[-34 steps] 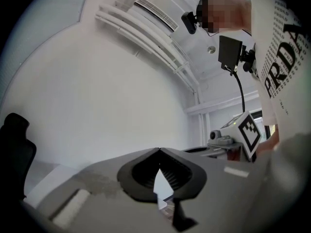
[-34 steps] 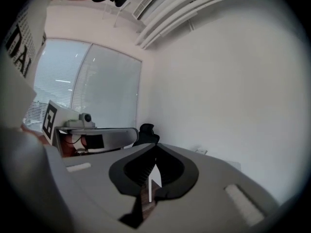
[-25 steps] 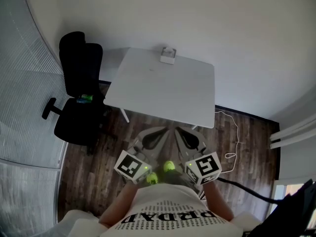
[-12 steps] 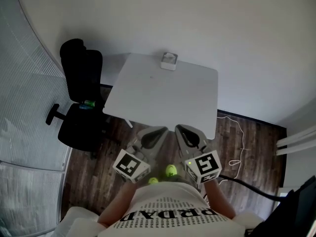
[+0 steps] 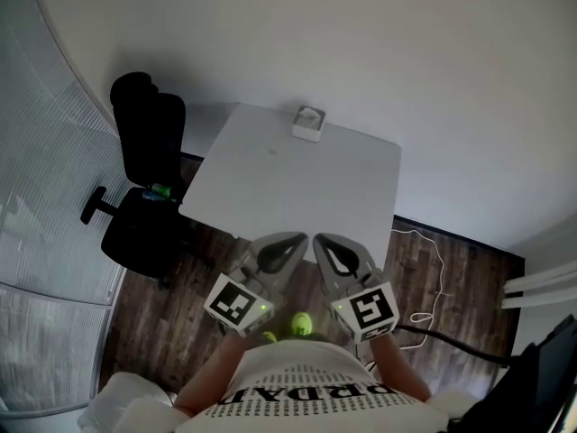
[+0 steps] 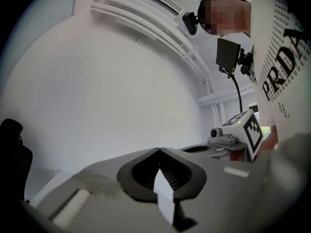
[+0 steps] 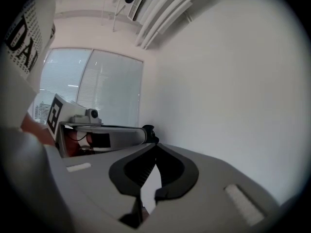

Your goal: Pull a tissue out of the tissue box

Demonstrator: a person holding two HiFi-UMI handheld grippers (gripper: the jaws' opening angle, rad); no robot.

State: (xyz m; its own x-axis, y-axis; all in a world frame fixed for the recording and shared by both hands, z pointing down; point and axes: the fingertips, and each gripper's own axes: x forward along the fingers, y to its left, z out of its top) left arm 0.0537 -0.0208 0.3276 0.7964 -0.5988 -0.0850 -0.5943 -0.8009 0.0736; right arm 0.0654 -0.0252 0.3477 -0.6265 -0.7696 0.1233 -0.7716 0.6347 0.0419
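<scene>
A white surface (image 5: 297,192) is standing against a plain white wall (image 5: 379,43) on a dark wood-plank floor (image 5: 455,273), a black office chair (image 5: 144,183) is sitting just beside it, and ribbed translucent window panels (image 5: 41,206) are glowing with daylight at the left.

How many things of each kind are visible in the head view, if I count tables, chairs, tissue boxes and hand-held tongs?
White square table: 1
Black office chair: 1
White tissue box: 1
Grey hand-held tongs: 2, the left tongs and the right tongs
Total: 5
</scene>
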